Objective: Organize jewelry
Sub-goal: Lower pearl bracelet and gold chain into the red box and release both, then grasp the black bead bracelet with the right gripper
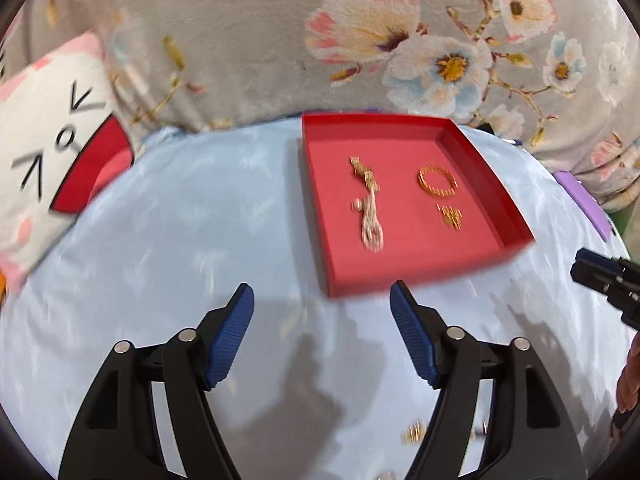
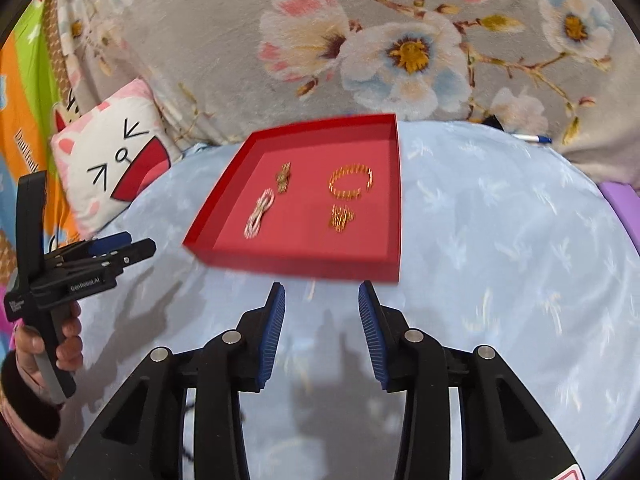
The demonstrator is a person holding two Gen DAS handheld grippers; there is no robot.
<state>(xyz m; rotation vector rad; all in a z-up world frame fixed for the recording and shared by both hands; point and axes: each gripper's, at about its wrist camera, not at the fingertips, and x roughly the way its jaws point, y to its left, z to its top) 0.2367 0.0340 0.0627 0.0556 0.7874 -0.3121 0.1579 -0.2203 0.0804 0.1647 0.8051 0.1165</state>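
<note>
Left hand-held gripper (image 1: 322, 296) spread wide, empty, hovering just short of the red tray (image 1: 496, 200). Tray holds a pale chain (image 1: 370, 220), gold bracelet (image 1: 437, 180), small gold piece (image 1: 452, 216). 1 gold bit (image 1: 414, 432) sits on the blue bedcover (image 1: 200, 220). Right hand-held gripper (image 2: 322, 296) parted, empty. Risk: soft cover, a nudge tips the tray; heavy blur, easy mis-grasp.

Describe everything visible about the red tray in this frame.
The red tray is a shallow, square, open-topped box, apparently card, with low upright walls and a flat, paler red floor. It lies flat on the light blue cloth, ahead of both claws and touched by neither. Inside lie a gold bangle, a small gold piece nearer the camera, a looped pale chain and another gold piece. Motion blur hides finer detail.
</note>
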